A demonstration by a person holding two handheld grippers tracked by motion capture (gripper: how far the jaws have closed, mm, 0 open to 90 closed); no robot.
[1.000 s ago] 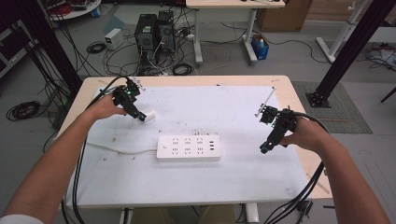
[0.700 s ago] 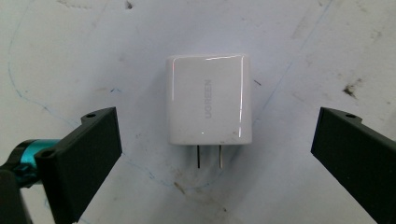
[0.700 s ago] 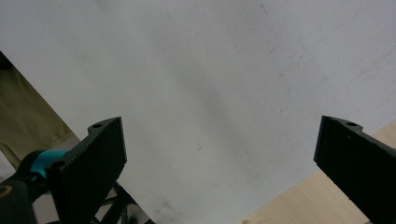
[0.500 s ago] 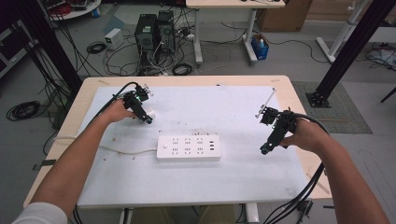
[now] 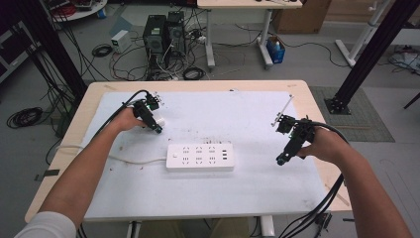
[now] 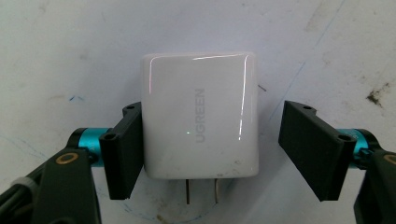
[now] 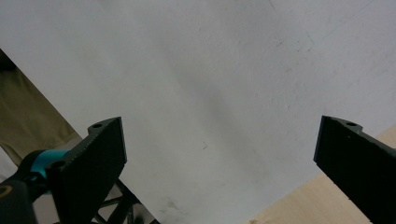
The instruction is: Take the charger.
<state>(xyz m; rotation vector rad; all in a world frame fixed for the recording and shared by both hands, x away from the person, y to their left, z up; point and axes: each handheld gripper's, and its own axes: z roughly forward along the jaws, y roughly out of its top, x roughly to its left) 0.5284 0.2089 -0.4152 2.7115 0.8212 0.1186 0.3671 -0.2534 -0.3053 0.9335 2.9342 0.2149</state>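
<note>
A white UGREEN charger [image 6: 201, 121] lies flat on the white mat, its two prongs pointing back at the camera of the left gripper view. My left gripper [image 6: 212, 112] is open around it: the left jaw touches the charger's side and the right jaw stands a gap away. From above, the left gripper [image 5: 156, 127] and the charger [image 5: 160, 120] are at the mat's far left. A white power strip [image 5: 199, 157] lies in the middle. My right gripper [image 5: 281, 159] hovers at the right, and in the right gripper view it [image 7: 219, 126] is wide open over bare mat.
The strip's white cable [image 5: 133, 159] runs off to the left across the mat. The wooden table edge [image 5: 322, 129] frames the white mat [image 5: 237, 119]. Black gripper cables trail off the table's left side and front right corner. Computers and wires sit on the floor behind.
My left gripper has moved slightly right and toward the near side, so its jaws now straddle the charger. The right gripper has stayed put.
</note>
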